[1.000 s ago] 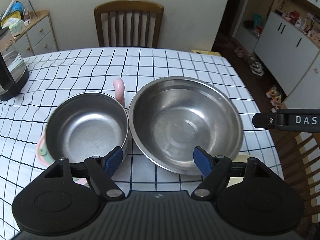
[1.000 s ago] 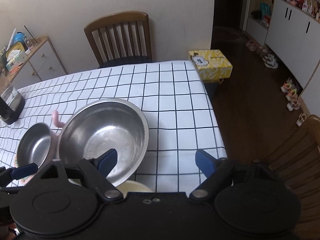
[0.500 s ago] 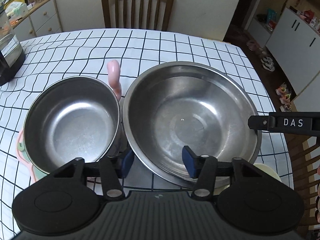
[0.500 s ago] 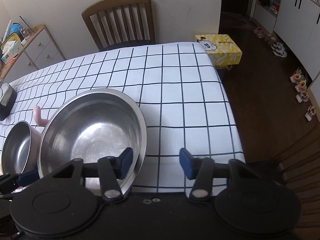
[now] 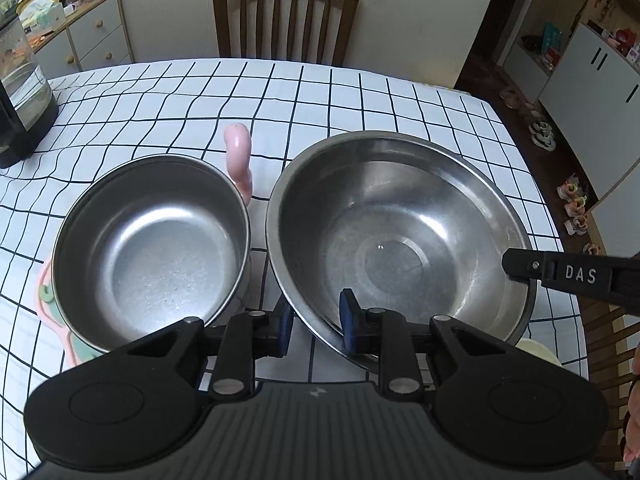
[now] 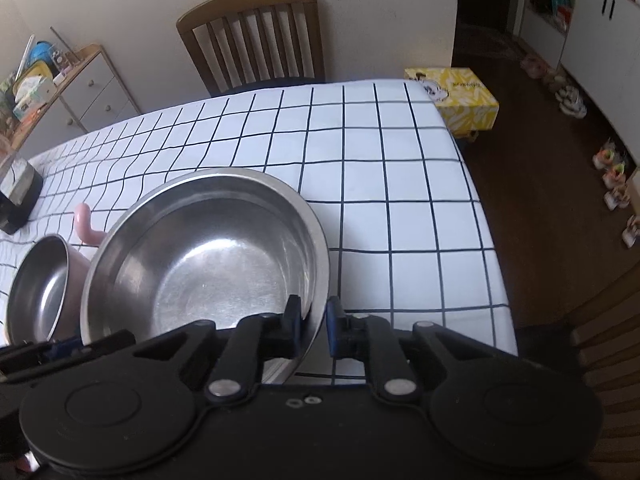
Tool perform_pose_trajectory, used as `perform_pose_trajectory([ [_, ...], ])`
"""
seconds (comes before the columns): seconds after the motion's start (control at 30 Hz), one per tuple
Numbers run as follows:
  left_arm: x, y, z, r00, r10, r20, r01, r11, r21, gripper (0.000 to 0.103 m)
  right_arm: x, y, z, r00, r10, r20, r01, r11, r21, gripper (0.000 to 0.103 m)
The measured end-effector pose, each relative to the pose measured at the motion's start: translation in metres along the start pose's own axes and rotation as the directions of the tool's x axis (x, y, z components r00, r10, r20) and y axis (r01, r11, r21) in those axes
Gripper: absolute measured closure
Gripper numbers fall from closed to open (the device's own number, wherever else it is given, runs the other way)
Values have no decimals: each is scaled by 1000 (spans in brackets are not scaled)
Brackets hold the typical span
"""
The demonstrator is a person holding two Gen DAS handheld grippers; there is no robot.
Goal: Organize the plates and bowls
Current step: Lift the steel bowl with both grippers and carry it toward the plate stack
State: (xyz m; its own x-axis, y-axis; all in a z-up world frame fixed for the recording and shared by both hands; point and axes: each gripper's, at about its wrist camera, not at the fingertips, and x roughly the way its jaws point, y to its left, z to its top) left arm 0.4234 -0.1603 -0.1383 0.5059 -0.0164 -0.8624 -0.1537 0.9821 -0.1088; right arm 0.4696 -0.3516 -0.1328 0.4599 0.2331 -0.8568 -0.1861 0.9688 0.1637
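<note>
- Left gripper [image 5: 314,326] had just closed, clamping big bowl [image 5: 400,236] at its near rim
- Right gripper [image 6: 311,326] likewise pinched its right rim
- Small bowl [image 5: 152,252] sat left

You have two brushed, shiny metal bowls: the large bowl [image 5: 400,232] and small bowl [image 5: 152,248], on a matt checked cloth [image 5: 320,96].
</note>
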Motion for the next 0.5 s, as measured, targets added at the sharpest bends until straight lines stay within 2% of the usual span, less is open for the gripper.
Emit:
perform_pose_trajectory([
  [0.23,-13,-1,3,1000,-15,22,15,1000,4,80,-16,4,-1,998,-11,56,13,999,-46,89],
  [0.5,-48,3,3,997,-58,53,56,998,35,80,-49,0,-2,996,15,85,-15,1000,-10,89],
])
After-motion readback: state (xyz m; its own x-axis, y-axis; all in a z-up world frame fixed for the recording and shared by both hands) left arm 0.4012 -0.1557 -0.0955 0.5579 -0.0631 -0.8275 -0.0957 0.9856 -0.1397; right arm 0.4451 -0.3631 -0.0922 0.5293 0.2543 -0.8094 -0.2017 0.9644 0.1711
